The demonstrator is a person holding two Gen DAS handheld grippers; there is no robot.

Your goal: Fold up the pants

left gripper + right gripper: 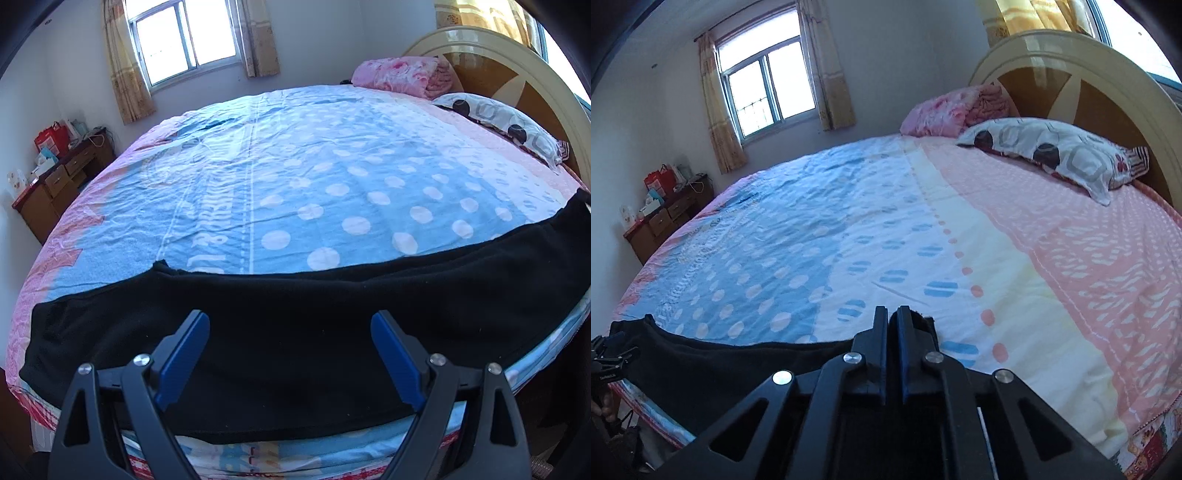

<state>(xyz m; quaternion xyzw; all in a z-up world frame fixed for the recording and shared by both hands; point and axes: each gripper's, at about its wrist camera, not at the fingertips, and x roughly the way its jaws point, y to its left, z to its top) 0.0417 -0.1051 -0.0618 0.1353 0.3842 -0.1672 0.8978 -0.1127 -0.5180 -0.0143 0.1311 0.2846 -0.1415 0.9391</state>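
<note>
Black pants (295, 332) lie stretched lengthwise along the near edge of the bed (295, 166). My left gripper (290, 321) hovers over their middle, its blue pads wide apart with nothing between them. In the right wrist view the pants (720, 369) run from the left edge up to my right gripper (892, 314). Its jaws are pressed together at the pants' right end, and a tuft of black cloth shows beside the right finger (908, 332). The cloth under the right gripper's body is hidden.
The bed wears a blue, white and pink dotted sheet. A patterned pillow (509, 122) and a folded pink blanket (399, 75) lie by the headboard (517, 62) on the right. A wooden desk (55, 184) with bags stands by the far left wall.
</note>
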